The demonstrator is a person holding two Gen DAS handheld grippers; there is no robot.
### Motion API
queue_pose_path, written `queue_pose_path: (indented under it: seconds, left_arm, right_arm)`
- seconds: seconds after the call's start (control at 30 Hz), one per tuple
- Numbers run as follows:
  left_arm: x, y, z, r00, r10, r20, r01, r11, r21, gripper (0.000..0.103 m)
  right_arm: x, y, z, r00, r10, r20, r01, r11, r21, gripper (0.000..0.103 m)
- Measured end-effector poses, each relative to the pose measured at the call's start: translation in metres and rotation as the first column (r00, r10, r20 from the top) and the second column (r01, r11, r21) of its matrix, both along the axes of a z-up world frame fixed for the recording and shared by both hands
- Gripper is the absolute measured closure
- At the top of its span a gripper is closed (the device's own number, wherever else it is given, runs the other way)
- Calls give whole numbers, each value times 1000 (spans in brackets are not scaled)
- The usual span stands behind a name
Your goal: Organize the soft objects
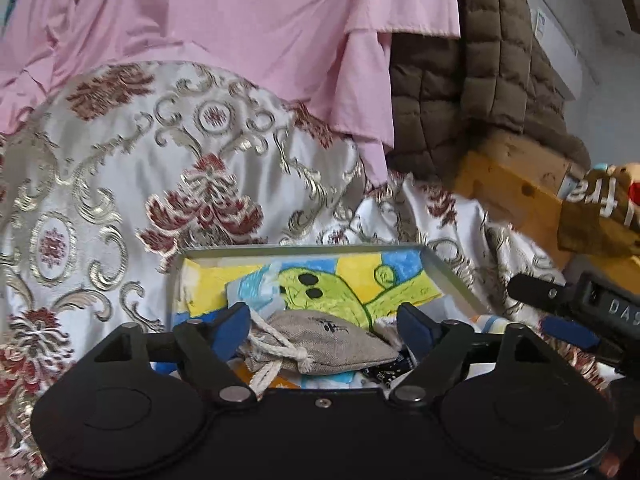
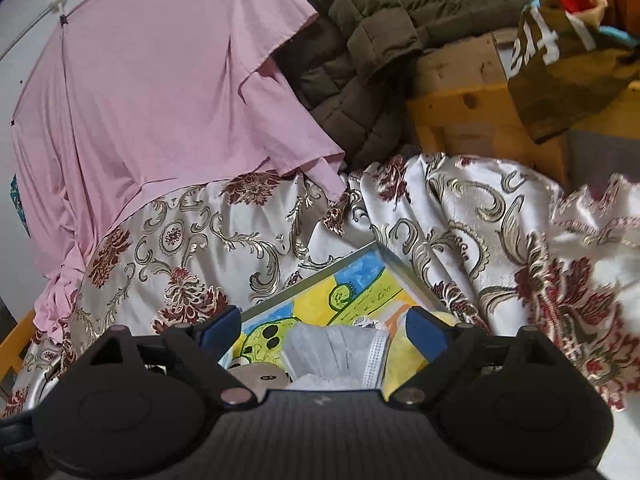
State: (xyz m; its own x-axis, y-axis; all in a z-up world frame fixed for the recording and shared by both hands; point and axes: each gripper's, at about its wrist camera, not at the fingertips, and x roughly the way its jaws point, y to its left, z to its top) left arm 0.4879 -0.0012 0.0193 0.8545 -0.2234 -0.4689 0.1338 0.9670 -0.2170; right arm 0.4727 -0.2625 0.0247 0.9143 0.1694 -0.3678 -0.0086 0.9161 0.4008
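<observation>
An open shallow box [image 1: 304, 250] lined with a yellow, blue and green drawing rests on the brocade cloth. In it lies a grey linen drawstring pouch [image 1: 328, 340], between the blue pads of my left gripper [image 1: 322, 314], which stands open and clear of it. My right gripper [image 1: 548, 312] shows at the right of the left wrist view. In the right wrist view the same box [image 2: 312, 276] holds a stack of grey face masks [image 2: 340, 352] and a beige rounded thing [image 2: 260, 376]. My right gripper [image 2: 322, 322] is open above them, and its pads do not press on anything.
The box sits on a silver brocade cloth [image 1: 120, 184] with red flowers. A pink cloth [image 1: 224, 12] hangs behind it. An olive quilted jacket [image 1: 472, 80] lies over a wooden frame [image 1: 508, 188] at the right. A brown bag [image 2: 560, 80] with white lettering hangs at the far right.
</observation>
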Motion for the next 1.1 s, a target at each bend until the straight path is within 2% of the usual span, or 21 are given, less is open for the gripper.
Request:
queue_pose_path:
  seconds: [0.23, 0.5, 0.77, 1.1]
  left_arm:
    - [-50, 10, 27, 998, 34, 52, -34, 999, 4, 12]
    - [-118, 22, 51, 993, 75, 86, -73, 997, -30, 5]
    - [-191, 21, 62, 990, 86, 115, -82, 996, -35, 1]
    - [-272, 18, 54, 988, 112, 110, -112, 994, -7, 1]
  right_arm:
    - [-39, 0, 26, 1000, 12, 22, -11, 999, -39, 5]
    - [-108, 2, 50, 998, 25, 57, -20, 997, -77, 1]
    - [-178, 2, 52, 997, 43, 66, -35, 994, -107, 0]
    - [-248, 4, 45, 997, 63, 53, -54, 986, -155, 0]
